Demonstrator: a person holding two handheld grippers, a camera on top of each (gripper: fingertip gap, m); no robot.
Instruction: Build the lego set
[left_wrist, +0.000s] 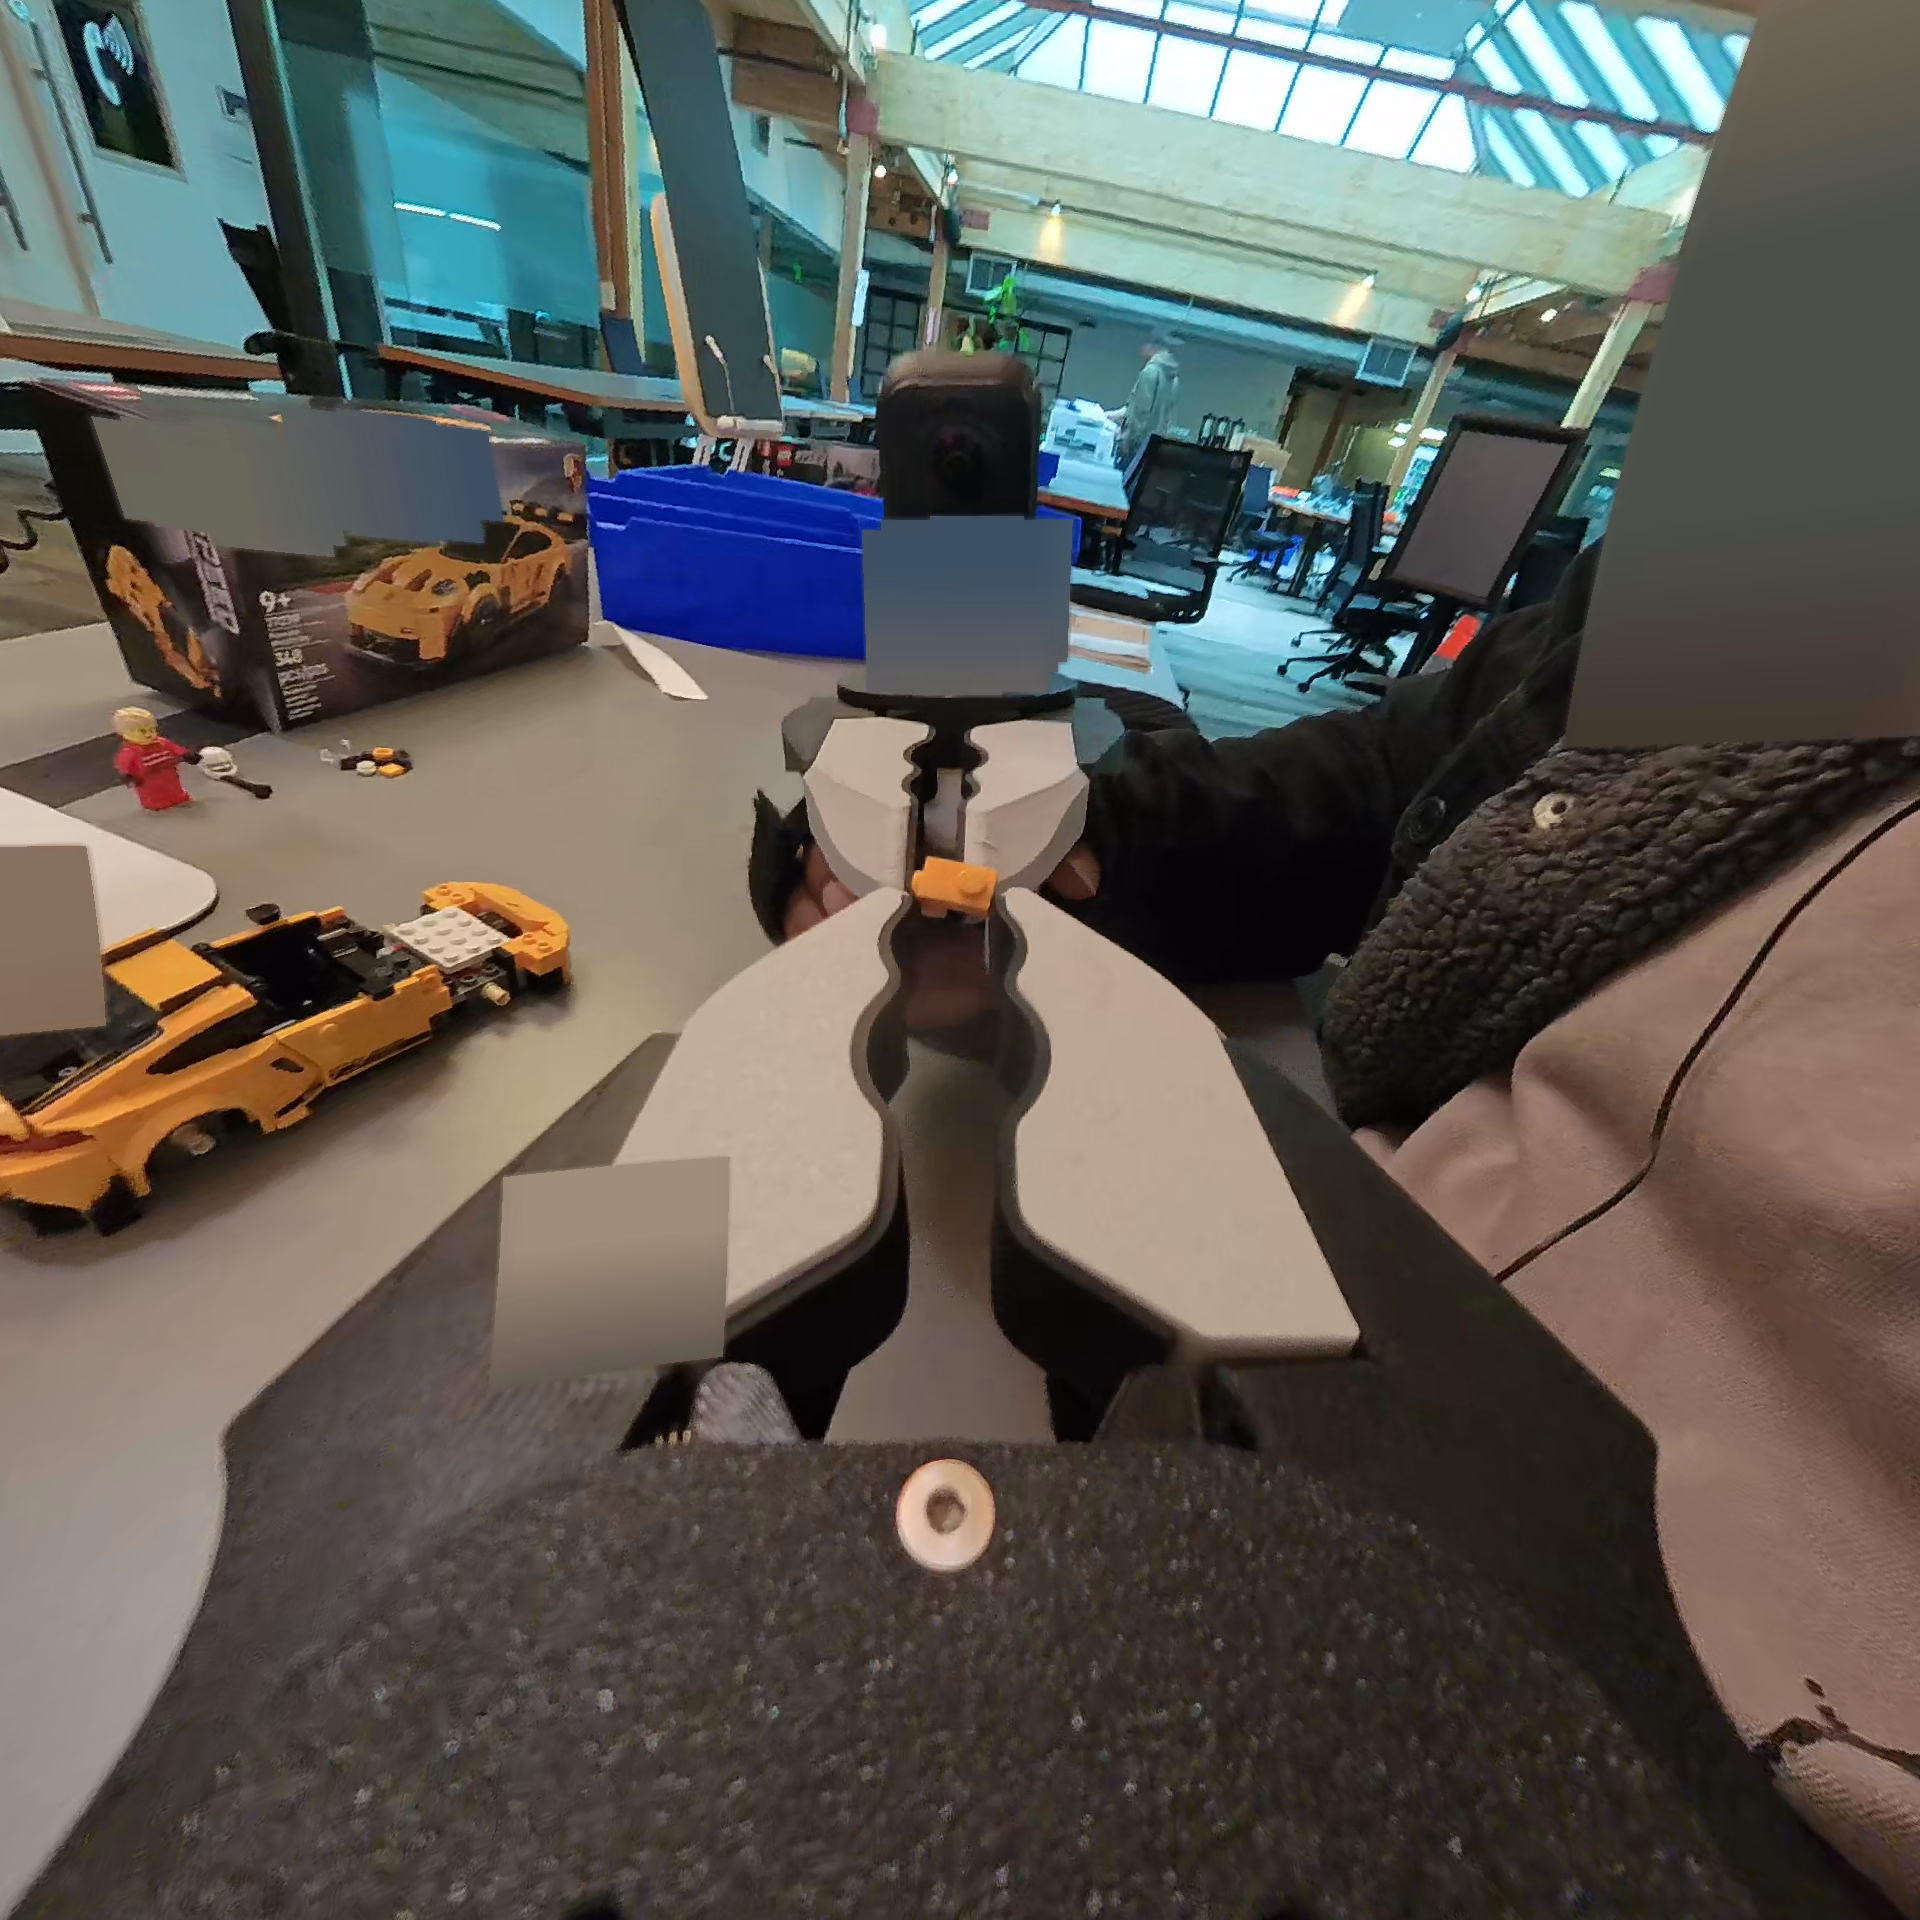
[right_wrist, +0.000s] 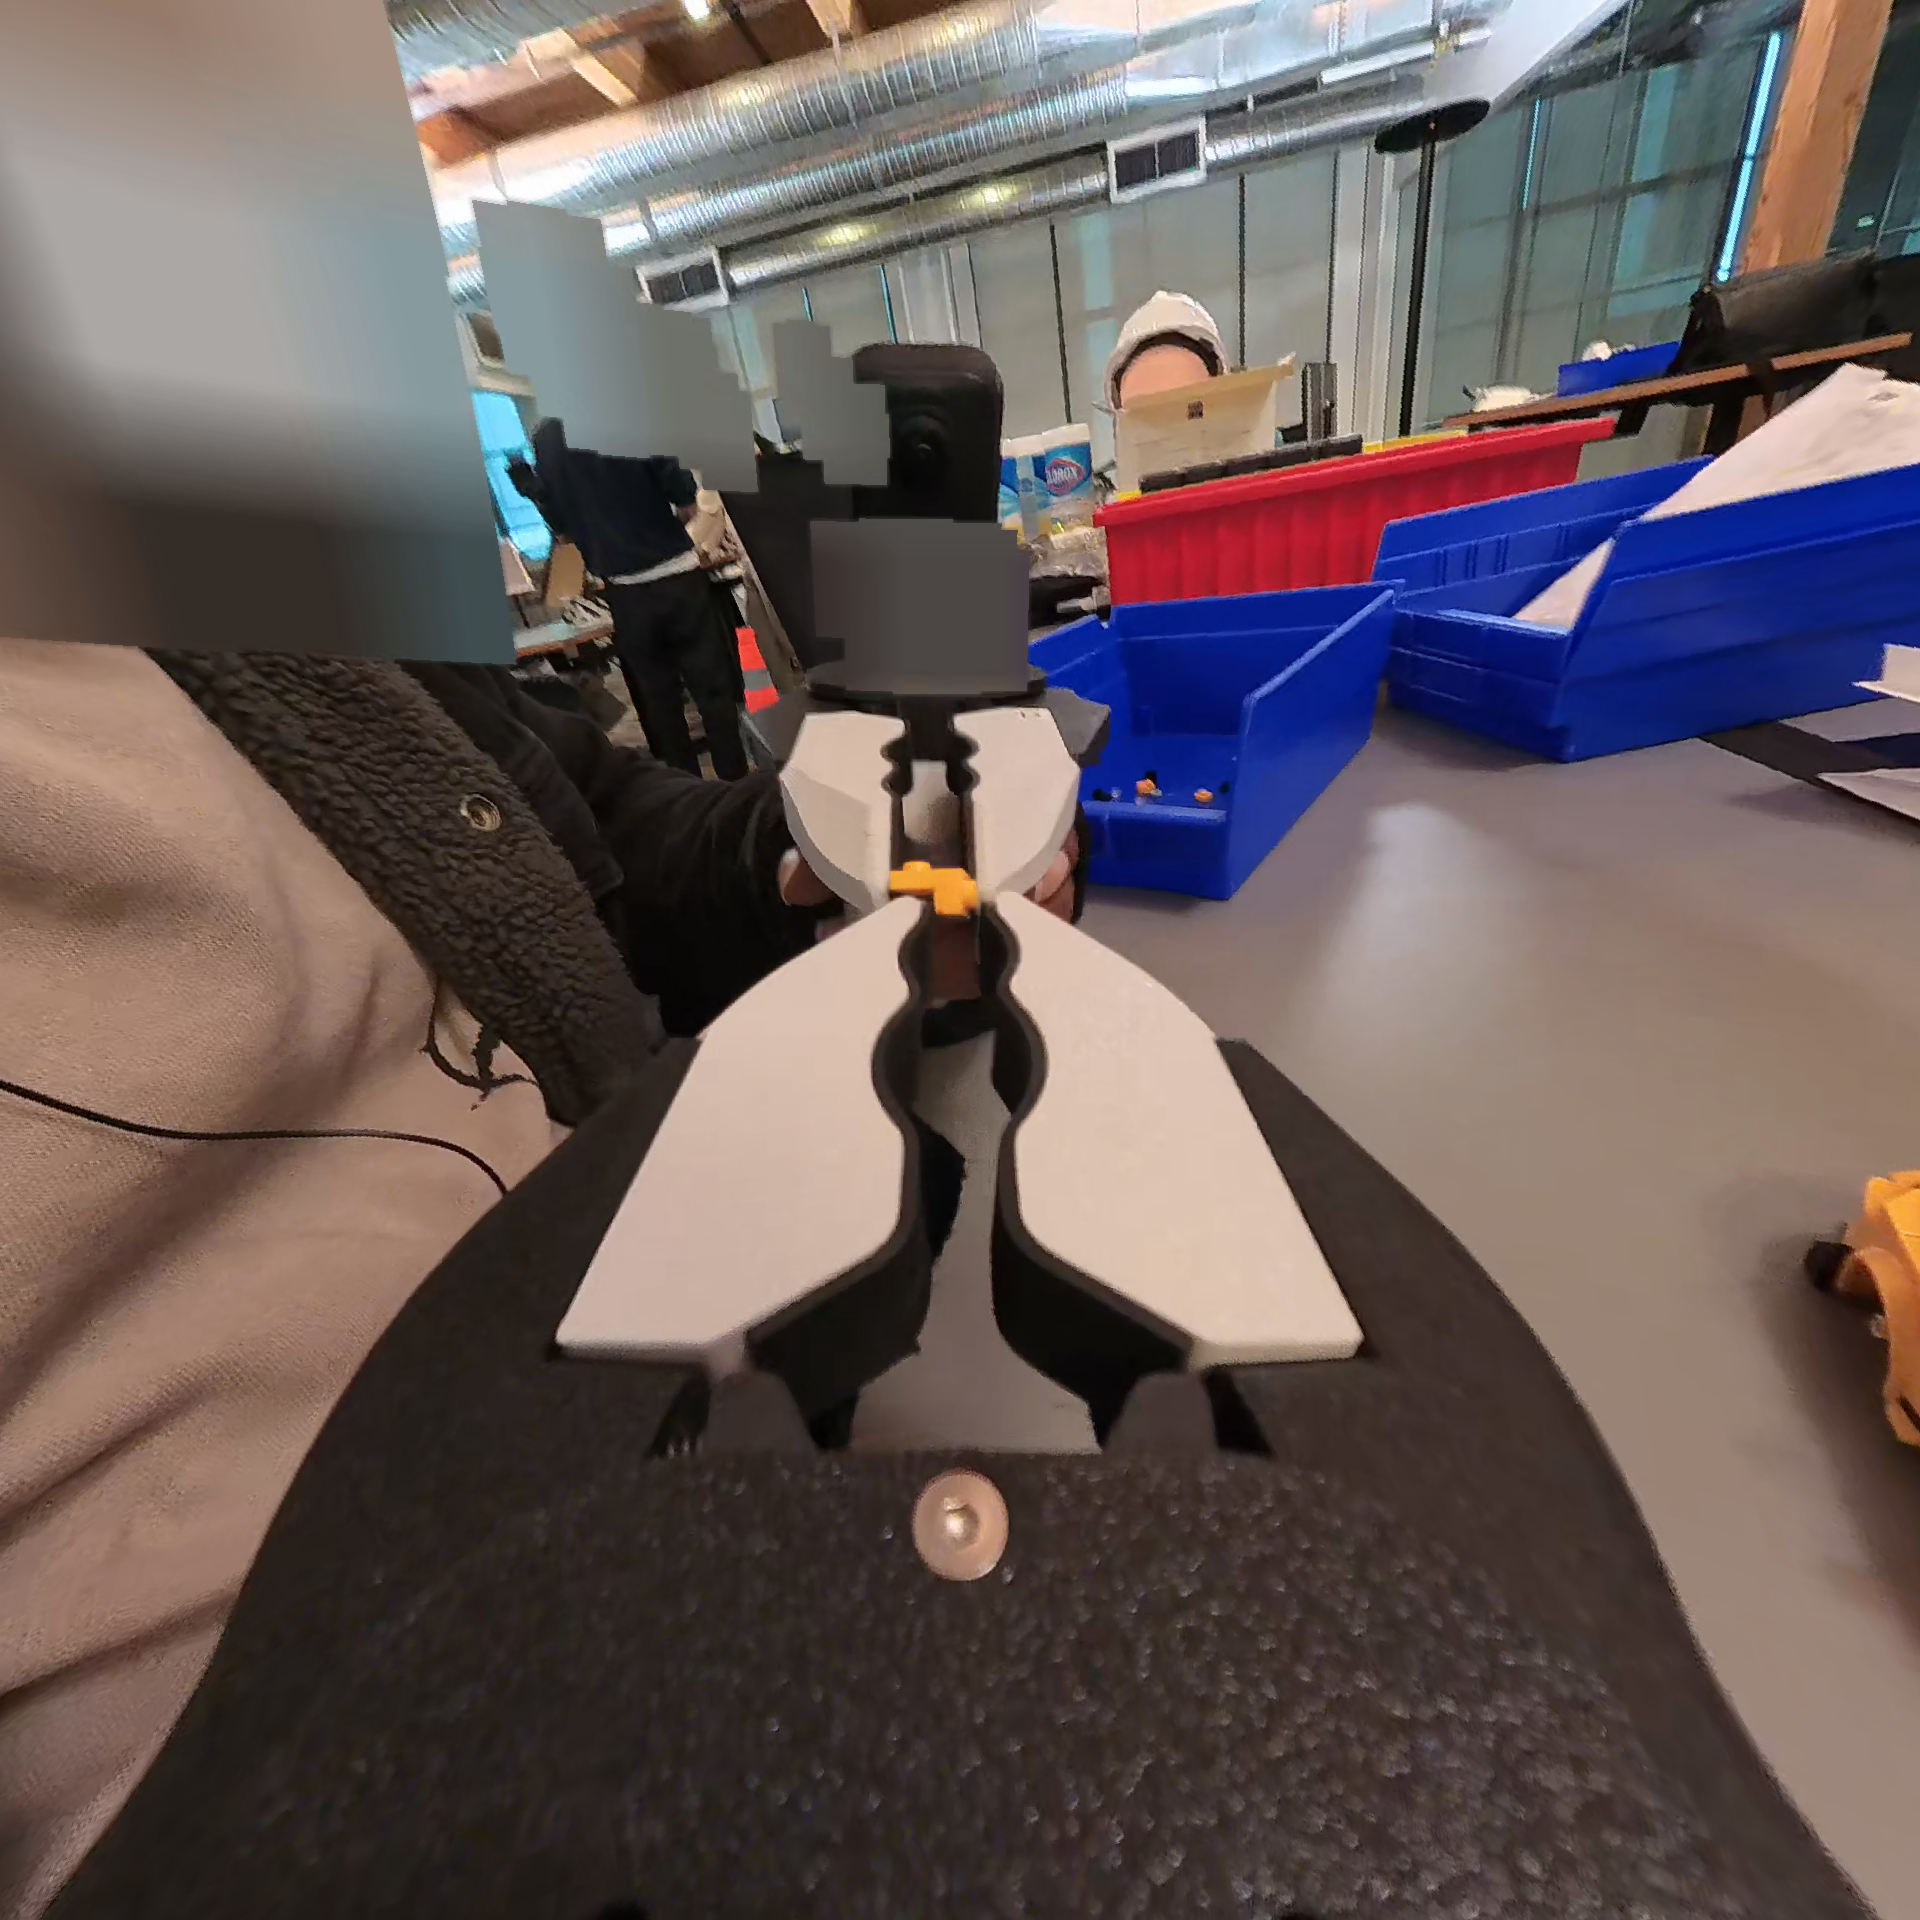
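Note:
My left gripper (left_wrist: 951, 902) and my right gripper (right_wrist: 938, 906) point at each other, tip to tip, above the grey table (left_wrist: 582, 831). A small orange lego piece (left_wrist: 954, 889) sits pinched where the tips meet. Both grippers are shut on it. In the right wrist view the piece (right_wrist: 931, 884) looks like two small orange parts pressed together. The right gripper shows opposite in the left wrist view (left_wrist: 943, 831), and the left gripper shows opposite in the right wrist view (right_wrist: 928, 821). The partly built yellow lego car (left_wrist: 281, 1029) lies on the table to the left.
The lego box (left_wrist: 343, 592), a red minifigure (left_wrist: 154, 758) and a few loose pieces (left_wrist: 374, 764) lie at the back left. Blue bins (right_wrist: 1226, 727) and a red bin (right_wrist: 1340, 520) stand behind. The person's beige jacket (left_wrist: 1662, 1143) is close beside both grippers. Both grippers' tips are close together, under 4 cm apart.

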